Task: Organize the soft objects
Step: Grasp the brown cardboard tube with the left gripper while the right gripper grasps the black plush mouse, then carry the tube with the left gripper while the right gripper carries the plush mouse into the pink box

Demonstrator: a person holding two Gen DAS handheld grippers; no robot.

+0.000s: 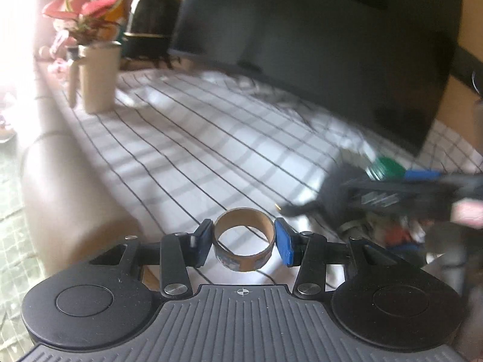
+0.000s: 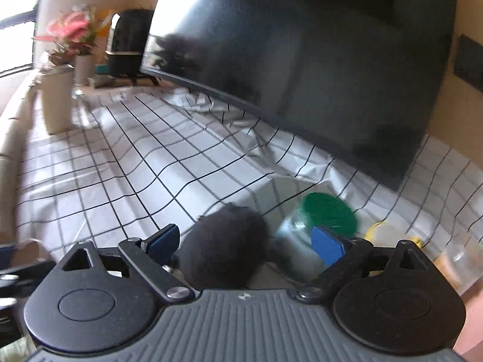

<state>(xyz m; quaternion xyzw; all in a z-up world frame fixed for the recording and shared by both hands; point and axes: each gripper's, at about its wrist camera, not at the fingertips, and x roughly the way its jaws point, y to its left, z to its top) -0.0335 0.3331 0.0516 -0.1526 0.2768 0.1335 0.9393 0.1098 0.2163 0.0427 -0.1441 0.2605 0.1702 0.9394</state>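
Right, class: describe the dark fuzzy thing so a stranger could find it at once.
Start at the big black screen standing on the white checked cloth. Below its lower right corner lies a soft black fuzzy ball, between the open jaws of the right gripper. Beside it stands a clear jar with a green lid; only the ball is dark and furry.

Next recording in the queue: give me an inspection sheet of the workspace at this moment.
Surface: white cloth with black grid lines, wrinkled near the screen.
Job's things: cardboard tape ring between the left gripper's pads; dark fuzzy object between the right gripper's fingers.
Clutter: clear jar with green lid; something yellow, blurred; beige container.
Grippers: left gripper pads at the ring's sides, firm grip unclear; right gripper wide open, pads clear of the fuzzy object.
Cables: nothing seen.
Surroundings: large dark screen, pink-leaved plant in a pot, black appliance.
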